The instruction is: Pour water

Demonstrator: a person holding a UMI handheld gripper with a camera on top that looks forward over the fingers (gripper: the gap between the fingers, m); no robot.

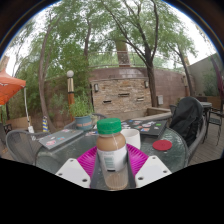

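Outdoors, the gripper (112, 170) had its fingers closed in on a jar (112, 152), one pink pad against each flank of the body; both appeared to press on it, so I judged it gripped, fingers partly closed to the jar's width. The jar stood directly between the fingers, long axis upright, green lid (110, 126) on top and a tan, opaque fill inside. Whether its base rested on the desk (60, 150) or was lifted clear could not be told; the base was hidden behind the fingers.

Just beyond the jar stood a white cup (130, 137), slightly to the right and partly covered by it. A flat red disc (162, 145) lay on the glass farther right. A dark bag (186, 117) sat on a chair well right of the fingers.

Judgement: the pour turned on the jar-to-cup line, short and ahead-right, if the cup was the receiver. The lid looked closed, so nothing would pour until it came off. Room to the left of the fingers was open glass; the right side was more crowded by disc and bag. The desk's round rim curved close on both sides, leaving modest margin for tilting.
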